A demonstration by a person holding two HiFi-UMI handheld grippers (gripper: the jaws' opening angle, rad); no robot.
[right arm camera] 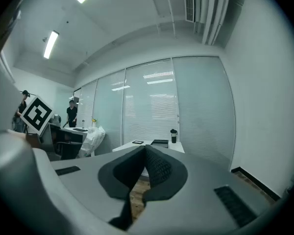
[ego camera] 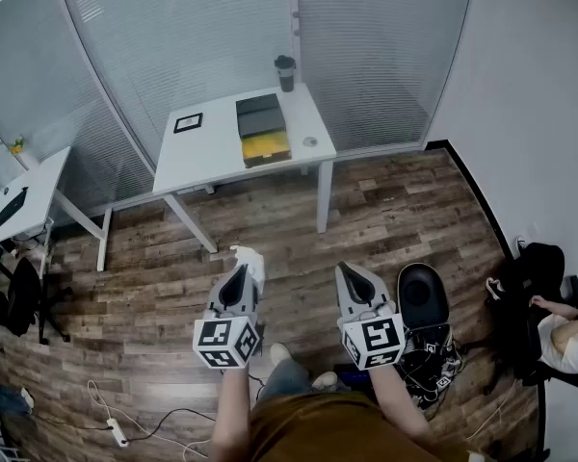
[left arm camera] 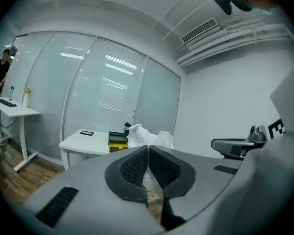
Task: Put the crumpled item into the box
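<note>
A white crumpled item (ego camera: 251, 259) pokes out past the tips of my left gripper (ego camera: 239, 269), which is shut on it above the wood floor. In the left gripper view the crumpled item (left arm camera: 151, 136) bulges just beyond the closed pads of that gripper (left arm camera: 148, 148). The box (ego camera: 263, 130), black with a yellow part, lies on the white table (ego camera: 212, 152) well ahead of both grippers; it shows again as the box (left arm camera: 117, 141). My right gripper (ego camera: 350, 269) hovers beside the left one, shut and empty, as the right gripper (right arm camera: 144, 148) confirms.
On the table stand a dark cup (ego camera: 285, 72) and a small black frame (ego camera: 188, 122). A second white desk (ego camera: 24, 200) and a black chair (ego camera: 19, 296) are at left. A black stool (ego camera: 422, 296) and a seated person (ego camera: 564, 340) are at right. A power strip (ego camera: 116, 434) lies on the floor.
</note>
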